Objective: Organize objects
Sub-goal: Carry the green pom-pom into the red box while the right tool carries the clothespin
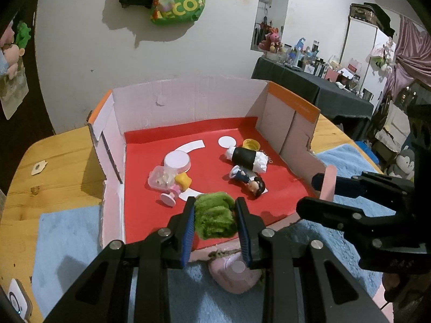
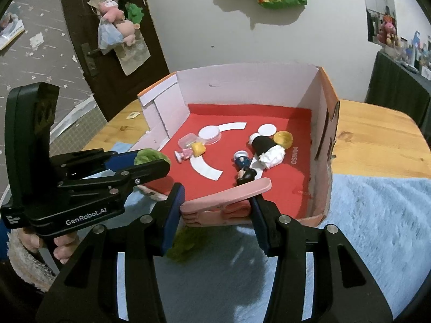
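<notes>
My left gripper (image 1: 215,215) is shut on a green fuzzy plush (image 1: 214,216) and holds it over the front edge of an open cardboard box (image 1: 188,94) with a red floor. My right gripper (image 2: 215,210) is shut on a pink plastic clip (image 2: 226,199) just in front of the box (image 2: 242,80); it also shows in the left wrist view (image 1: 330,183). Inside the box lie a dark-haired figurine (image 1: 249,180), a black-and-white roll (image 1: 247,157), a yellow cap (image 1: 251,143), a round white container (image 1: 177,161) and a small pink-and-yellow toy (image 1: 176,185).
A pink object (image 1: 237,271) lies on the blue fuzzy mat (image 1: 67,242) under my left gripper. The box stands on a wooden table (image 2: 371,134). A white device (image 1: 17,300) sits at the table's left front edge. A cluttered dark table (image 1: 309,80) stands at the back right.
</notes>
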A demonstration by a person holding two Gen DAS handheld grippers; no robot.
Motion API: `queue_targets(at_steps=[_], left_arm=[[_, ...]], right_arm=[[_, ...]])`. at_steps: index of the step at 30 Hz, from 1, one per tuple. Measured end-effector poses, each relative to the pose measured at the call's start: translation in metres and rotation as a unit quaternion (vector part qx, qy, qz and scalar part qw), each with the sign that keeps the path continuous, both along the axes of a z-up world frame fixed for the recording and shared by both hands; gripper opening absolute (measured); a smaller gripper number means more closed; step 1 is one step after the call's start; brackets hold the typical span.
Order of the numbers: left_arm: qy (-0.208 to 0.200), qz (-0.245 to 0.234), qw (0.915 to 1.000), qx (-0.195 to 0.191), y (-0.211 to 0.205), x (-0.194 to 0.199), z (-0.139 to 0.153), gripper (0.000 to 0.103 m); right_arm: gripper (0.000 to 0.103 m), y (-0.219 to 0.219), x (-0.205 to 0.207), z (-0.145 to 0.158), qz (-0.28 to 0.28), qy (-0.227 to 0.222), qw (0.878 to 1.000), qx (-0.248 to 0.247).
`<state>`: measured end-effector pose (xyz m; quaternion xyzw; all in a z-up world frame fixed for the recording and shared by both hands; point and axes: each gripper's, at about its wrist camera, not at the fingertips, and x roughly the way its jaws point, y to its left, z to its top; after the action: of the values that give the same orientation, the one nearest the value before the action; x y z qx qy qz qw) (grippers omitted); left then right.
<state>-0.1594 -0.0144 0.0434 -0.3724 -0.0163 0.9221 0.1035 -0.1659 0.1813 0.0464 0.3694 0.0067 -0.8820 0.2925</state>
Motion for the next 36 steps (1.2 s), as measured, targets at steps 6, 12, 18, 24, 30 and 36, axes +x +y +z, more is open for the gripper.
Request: queue_targets(at_steps=[6,12,18,24,30,36], left_arm=[[-0.010,0.002,1.0000,0.001,-0.002,-0.008,-0.006,0.030],[-0.023,0.004,0.9997,-0.002,-0.003,-0.016,-0.012,0.030],[-0.039,0.001,0.9993,-0.002,-0.002,-0.025,-0.021,0.030],[-0.045,0.000,0.9990,-0.001,-0.003,-0.030,-0.026,0.030],[-0.055,-0.001,0.9985,0.001,-0.005,-0.034,-0.031,0.030],[-0.064,-0.004,0.9979,-0.003,-0.004,-0.038,-0.036,0.030]], right_arm=[[0.046,0.002,-0.012,-0.005,-0.008,-0.008,1.000,0.009],[0.046,0.002,-0.024,-0.017,-0.012,-0.028,0.999,0.021],[0.046,0.002,-0.029,-0.023,-0.012,-0.040,0.999,0.030],[0.046,0.000,-0.034,-0.022,-0.013,-0.040,0.998,0.043],[0.046,-0.005,-0.038,-0.017,-0.008,-0.036,0.998,0.055],[0.046,-0.009,-0.046,-0.022,0.003,-0.059,0.996,0.065]])
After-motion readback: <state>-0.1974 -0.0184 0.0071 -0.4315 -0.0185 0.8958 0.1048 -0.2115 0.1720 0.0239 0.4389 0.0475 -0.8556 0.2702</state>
